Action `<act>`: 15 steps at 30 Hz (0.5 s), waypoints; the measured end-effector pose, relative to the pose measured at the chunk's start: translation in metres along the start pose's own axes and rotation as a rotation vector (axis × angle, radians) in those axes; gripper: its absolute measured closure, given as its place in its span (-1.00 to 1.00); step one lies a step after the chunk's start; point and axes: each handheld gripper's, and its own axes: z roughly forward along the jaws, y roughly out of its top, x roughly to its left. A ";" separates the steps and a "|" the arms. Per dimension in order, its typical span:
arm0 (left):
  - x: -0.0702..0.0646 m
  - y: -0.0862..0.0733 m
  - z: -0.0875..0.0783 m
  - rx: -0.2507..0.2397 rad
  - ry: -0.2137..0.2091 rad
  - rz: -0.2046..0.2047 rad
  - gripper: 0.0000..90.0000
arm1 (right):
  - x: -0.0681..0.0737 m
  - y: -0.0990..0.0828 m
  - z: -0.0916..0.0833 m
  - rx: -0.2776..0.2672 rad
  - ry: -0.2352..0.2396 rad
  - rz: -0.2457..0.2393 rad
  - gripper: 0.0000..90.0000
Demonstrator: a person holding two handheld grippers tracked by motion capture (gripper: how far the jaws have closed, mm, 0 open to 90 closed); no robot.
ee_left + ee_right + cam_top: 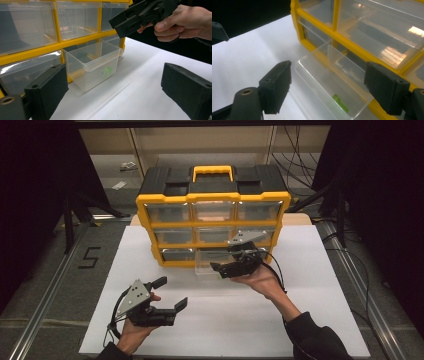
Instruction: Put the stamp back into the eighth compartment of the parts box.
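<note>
— Report on the right gripper (pixel 223 268), please.

— It is hovering just over the pulled-out clear drawer (pixel 209 268), jaws standing wide apart and gripping nothing. In the right gripper view the drawer (pixel 332 82) is lying below and between the two black jaws, with neither pad pressing on it.

— What is lying inside that drawer?

— A small green part (pixel 340 103) is resting on the drawer floor, near the front wall. From the left gripper view the same green part (pixel 105 72) is showing through the clear front of the drawer (pixel 93 65).

— And where is the drawer sitting?

— It is sticking out of the bottom row, middle slot, of the yellow and black organizer (pixel 214 215), its front end reaching out over the white table (pixel 300 295).

— The left gripper?

— The left gripper (pixel 172 292) is being held low over the table, well apart from the drawer and to the person's left of it. Its jaws are also standing open, with nothing between them. The right hand (pixel 182 22) is appearing at the top of the left gripper view, carrying its gripper above the drawer.
</note>
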 end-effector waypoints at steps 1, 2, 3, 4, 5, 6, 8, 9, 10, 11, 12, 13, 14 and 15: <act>0.000 0.000 0.000 0.000 0.000 -0.001 -0.85 | 0.001 0.000 -0.001 0.000 0.003 0.000 -0.51; 0.000 0.000 0.000 -0.001 0.000 -0.003 -0.85 | 0.001 0.000 -0.001 -0.002 0.006 -0.001 -0.51; 0.001 0.000 0.000 -0.001 0.001 -0.003 -0.85 | 0.001 -0.001 -0.002 -0.006 0.009 0.000 -0.52; 0.001 0.000 0.000 -0.002 0.001 -0.004 -0.85 | 0.002 -0.001 -0.002 -0.006 0.013 0.000 -0.52; 0.001 0.000 0.000 -0.002 0.001 -0.004 -0.85 | 0.002 -0.001 -0.003 -0.005 0.017 -0.002 -0.53; 0.001 0.000 0.000 -0.002 0.001 -0.004 -0.85 | 0.003 -0.002 -0.003 -0.005 0.019 -0.004 -0.53; 0.001 0.000 0.000 -0.002 0.002 -0.003 -0.85 | 0.004 -0.004 -0.003 -0.001 0.024 -0.006 -0.53; 0.000 0.000 0.000 -0.002 0.002 -0.003 -0.85 | 0.005 -0.004 -0.003 0.000 0.023 -0.009 -0.53; 0.000 0.000 0.000 -0.001 0.002 -0.002 -0.85 | 0.006 -0.005 -0.004 0.003 0.024 -0.007 -0.53; 0.000 0.000 0.000 -0.001 0.001 -0.001 -0.85 | 0.006 -0.005 -0.003 0.002 0.026 -0.011 -0.53; 0.000 0.000 0.000 -0.001 0.001 0.000 -0.85 | 0.007 -0.006 -0.003 0.002 0.026 -0.010 -0.53; 0.000 0.000 0.000 -0.001 0.001 -0.001 -0.85 | 0.007 -0.007 -0.004 0.004 0.028 -0.012 -0.53; 0.000 0.000 0.000 -0.001 0.001 -0.001 -0.85 | 0.008 -0.008 -0.004 0.005 0.029 -0.015 -0.52; 0.000 0.000 0.000 0.000 0.001 0.000 -0.85 | 0.009 -0.008 -0.004 0.006 0.030 -0.014 -0.52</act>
